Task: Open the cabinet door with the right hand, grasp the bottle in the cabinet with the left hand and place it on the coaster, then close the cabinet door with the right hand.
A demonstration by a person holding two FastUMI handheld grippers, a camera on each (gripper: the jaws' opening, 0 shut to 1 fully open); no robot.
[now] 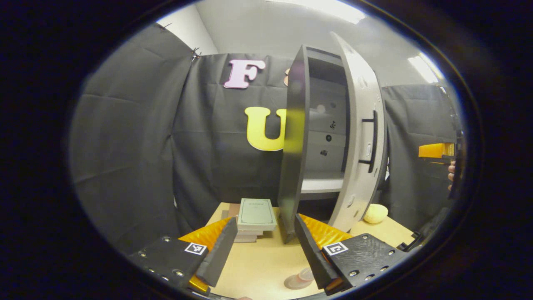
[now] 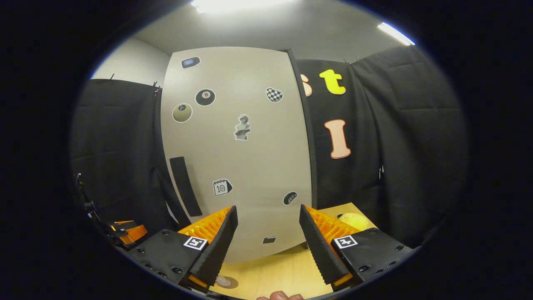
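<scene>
The grey cabinet [image 1: 291,137] stands on the table with its pale door [image 1: 360,137] swung partly open; the black handle [image 1: 372,137] faces right and the shelf [image 1: 320,185] inside is bare. A round brown coaster [image 1: 295,283] lies near my left gripper [image 1: 262,250], which is open and holds nothing. A small pale thing [image 1: 307,273] stands on the coaster, perhaps the bottle, half hidden by a finger. My right gripper [image 2: 266,237] is open, facing the stickered door [image 2: 241,166], right of its handle [image 2: 185,185] and not touching it. The coaster [image 2: 227,282] shows below.
A stack of books [image 1: 256,214] lies left of the cabinet. A yellow ball [image 1: 376,213] sits on the table [image 1: 258,266] behind the door, the same ball [image 2: 353,220] at the right gripper view's right. The other gripper [image 1: 435,150] and a hand show far right.
</scene>
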